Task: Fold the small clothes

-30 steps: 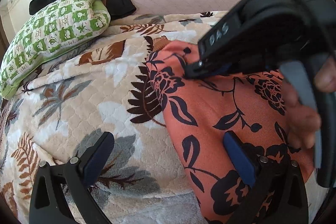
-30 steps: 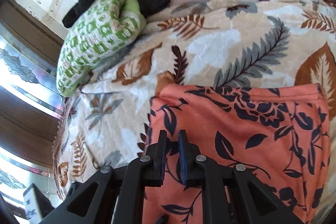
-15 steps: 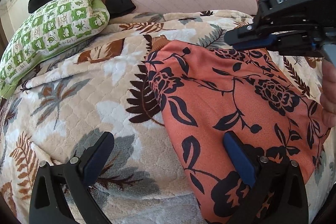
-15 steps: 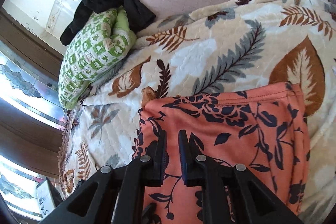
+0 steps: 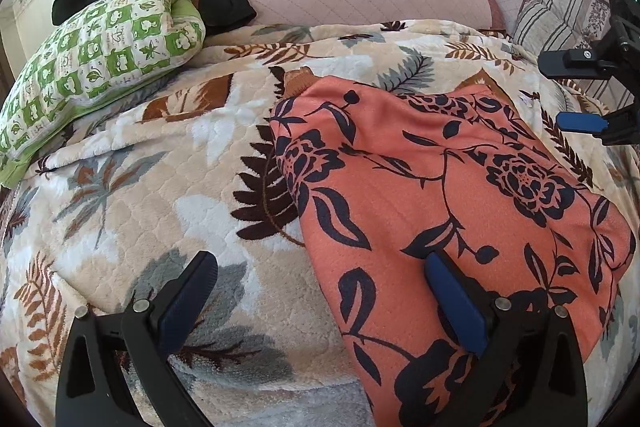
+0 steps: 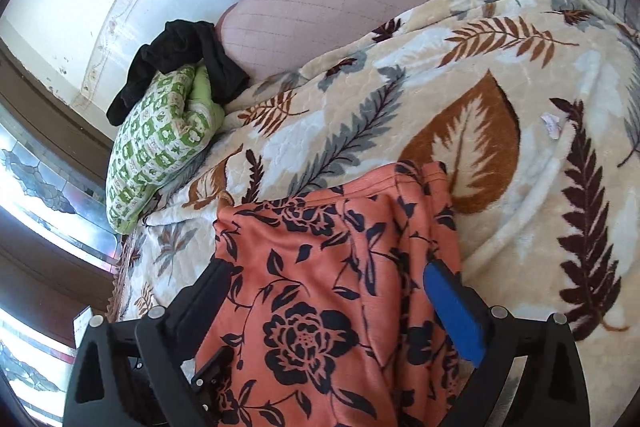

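Your left hand-held gripper (image 5: 320,291) and right hand-held gripper (image 6: 334,301) both gape apart. The knit floral cloth (image 5: 460,195) lies rumpled on the plush quilted blanket (image 5: 160,187).

The right gripper (image 6: 326,301), pinched together a second ago, now stands with its jaws spread wide and sits away at the right edge of the left view, uncovering the orange black-flowered fabric garment (image 5: 460,195).

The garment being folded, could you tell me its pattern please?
Orange garment with dark navy flowers; clearest in the left wrist view.

Orange garment (image 5: 440,195) (navy floral print)
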A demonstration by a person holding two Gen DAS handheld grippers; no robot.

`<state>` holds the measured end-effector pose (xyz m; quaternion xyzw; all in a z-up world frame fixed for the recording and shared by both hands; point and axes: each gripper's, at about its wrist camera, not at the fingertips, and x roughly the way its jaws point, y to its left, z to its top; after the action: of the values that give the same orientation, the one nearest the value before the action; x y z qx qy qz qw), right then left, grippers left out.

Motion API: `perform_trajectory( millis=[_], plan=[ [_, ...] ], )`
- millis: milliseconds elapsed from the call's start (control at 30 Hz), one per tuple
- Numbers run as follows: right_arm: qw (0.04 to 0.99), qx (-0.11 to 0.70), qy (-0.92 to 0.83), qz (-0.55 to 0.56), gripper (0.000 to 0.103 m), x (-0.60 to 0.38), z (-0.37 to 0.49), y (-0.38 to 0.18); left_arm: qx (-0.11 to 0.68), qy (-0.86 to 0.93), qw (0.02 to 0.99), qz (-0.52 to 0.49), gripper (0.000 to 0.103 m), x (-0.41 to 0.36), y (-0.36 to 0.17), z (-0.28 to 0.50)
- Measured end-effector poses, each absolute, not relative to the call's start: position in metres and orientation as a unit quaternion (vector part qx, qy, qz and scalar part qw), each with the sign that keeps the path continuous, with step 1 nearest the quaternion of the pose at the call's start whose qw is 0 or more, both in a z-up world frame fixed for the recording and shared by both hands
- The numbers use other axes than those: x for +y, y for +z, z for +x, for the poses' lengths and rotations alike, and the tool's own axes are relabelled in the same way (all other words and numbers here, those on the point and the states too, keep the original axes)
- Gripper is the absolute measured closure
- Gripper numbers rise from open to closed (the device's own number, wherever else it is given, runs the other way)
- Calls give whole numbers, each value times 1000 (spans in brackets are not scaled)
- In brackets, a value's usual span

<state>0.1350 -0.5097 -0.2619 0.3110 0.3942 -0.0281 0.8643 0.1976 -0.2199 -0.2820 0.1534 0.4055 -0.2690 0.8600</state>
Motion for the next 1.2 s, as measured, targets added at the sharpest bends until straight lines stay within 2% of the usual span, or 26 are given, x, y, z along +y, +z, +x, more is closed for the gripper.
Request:
perform_trajectory(
  millis=[233, 400, 600, 1033, 1200],
  plan=[
    [859, 392, -69, 324, 4, -538, 99, -279, 411, -268, 859, 146, 0, -225, -284, 202],
    [825, 389, -54, 407, 4, -560, 74, -293, 415, -267, 859, 137, 0, -225, -282, 203],
    [810, 382, -41, 442, 4, -564, 49, -296, 392, -287, 864, 133, 0, -231, -270, 197],
    [786, 405, 25, 467, 4, -548, 90, -336, 483, -371, 793, 23, 0, -221, -279, 216],
    [789, 395, 71, 466, 5, -541, 99, -341, 502, -400, 766, 24, 0, -226, -285, 217]
  ],
)
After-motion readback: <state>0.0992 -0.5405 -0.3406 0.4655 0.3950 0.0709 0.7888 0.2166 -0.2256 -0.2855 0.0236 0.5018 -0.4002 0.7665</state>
